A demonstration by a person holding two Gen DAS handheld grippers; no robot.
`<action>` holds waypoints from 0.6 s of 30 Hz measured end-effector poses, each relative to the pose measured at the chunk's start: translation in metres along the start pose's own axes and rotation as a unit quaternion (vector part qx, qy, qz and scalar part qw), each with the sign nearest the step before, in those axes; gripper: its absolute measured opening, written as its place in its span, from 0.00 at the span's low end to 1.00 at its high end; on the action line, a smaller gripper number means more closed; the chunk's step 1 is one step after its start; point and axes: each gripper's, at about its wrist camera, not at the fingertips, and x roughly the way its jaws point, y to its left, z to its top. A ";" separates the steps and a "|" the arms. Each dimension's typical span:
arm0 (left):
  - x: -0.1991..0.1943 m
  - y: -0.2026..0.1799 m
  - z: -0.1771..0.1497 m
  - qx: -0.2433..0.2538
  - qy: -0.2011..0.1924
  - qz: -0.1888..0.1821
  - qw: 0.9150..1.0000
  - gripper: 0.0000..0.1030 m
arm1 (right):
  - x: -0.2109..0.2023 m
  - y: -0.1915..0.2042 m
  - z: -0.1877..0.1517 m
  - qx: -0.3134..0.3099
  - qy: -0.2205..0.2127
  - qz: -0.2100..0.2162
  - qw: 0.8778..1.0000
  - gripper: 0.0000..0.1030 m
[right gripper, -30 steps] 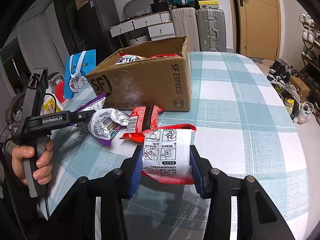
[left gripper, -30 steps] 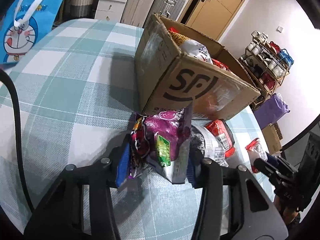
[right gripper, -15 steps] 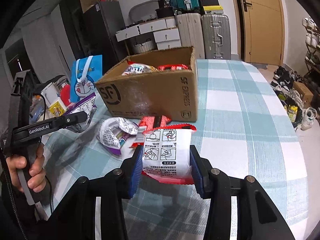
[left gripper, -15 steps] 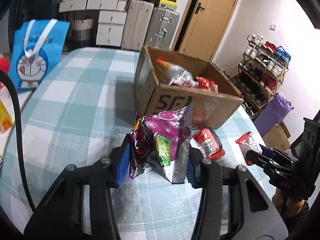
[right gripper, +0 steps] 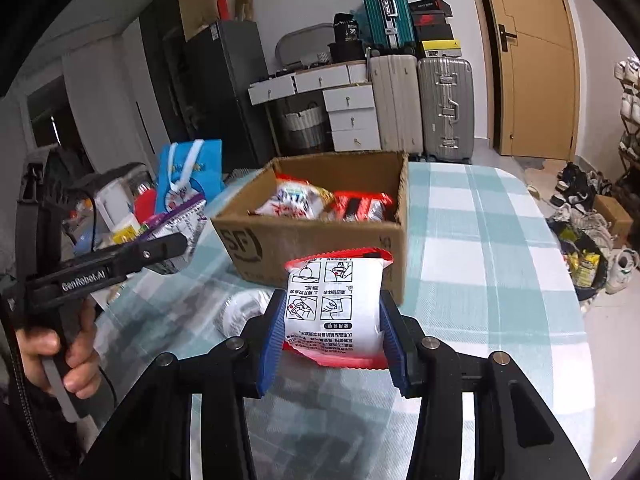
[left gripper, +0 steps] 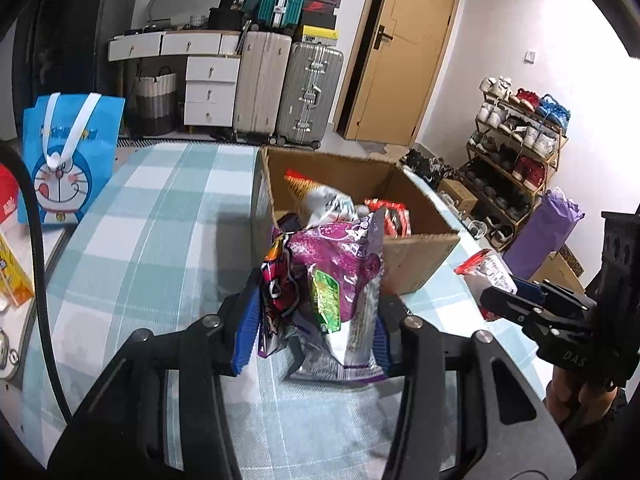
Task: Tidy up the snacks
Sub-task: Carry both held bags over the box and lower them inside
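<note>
My left gripper (left gripper: 314, 320) is shut on a purple snack bag (left gripper: 332, 280) and holds it above the table, just in front of the open cardboard box (left gripper: 424, 256). The box holds several snack packs (right gripper: 296, 200). My right gripper (right gripper: 332, 332) is shut on a white and red snack pack (right gripper: 334, 304), raised before the box's near corner (right gripper: 320, 240). The left gripper (right gripper: 160, 248) shows in the right wrist view; the right gripper (left gripper: 516, 296) shows in the left wrist view.
The table has a teal checked cloth (right gripper: 480, 240). A silver snack pack (right gripper: 244, 308) lies on it by the box. A blue Doraemon bag (left gripper: 68, 160) stands at the left. Suitcases (left gripper: 308, 96), drawers and a shoe rack (left gripper: 516, 140) are beyond the table.
Both grippers have risen with their packs, so the views now look down into the box. The loose packs on the table have dropped out of the left wrist view.
</note>
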 end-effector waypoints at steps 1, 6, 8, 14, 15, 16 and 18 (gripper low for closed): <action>-0.002 -0.001 0.003 0.001 -0.003 -0.002 1.000 0.42 | 0.000 0.000 0.003 0.000 0.000 0.004 1.000 0.43; -0.006 -0.001 0.016 -0.003 -0.017 -0.006 1.000 0.42 | 0.002 0.000 0.018 0.001 -0.009 0.010 1.000 0.43; -0.006 0.000 0.021 -0.005 -0.021 -0.008 1.000 0.42 | 0.003 0.000 0.023 0.001 -0.012 0.008 1.000 0.43; -0.005 -0.002 0.035 -0.003 -0.034 -0.009 0.999 0.42 | 0.009 -0.001 0.040 -0.006 -0.021 0.002 1.000 0.43; -0.004 -0.003 0.038 -0.003 -0.035 -0.008 0.999 0.42 | 0.011 -0.001 0.042 -0.007 -0.021 0.002 1.000 0.43; -0.003 -0.002 0.040 -0.003 -0.035 -0.007 0.999 0.42 | 0.013 -0.001 0.044 -0.008 -0.022 0.001 1.000 0.43; -0.001 -0.005 0.043 -0.002 -0.037 -0.007 0.999 0.42 | 0.016 -0.003 0.049 -0.006 -0.023 0.004 1.000 0.43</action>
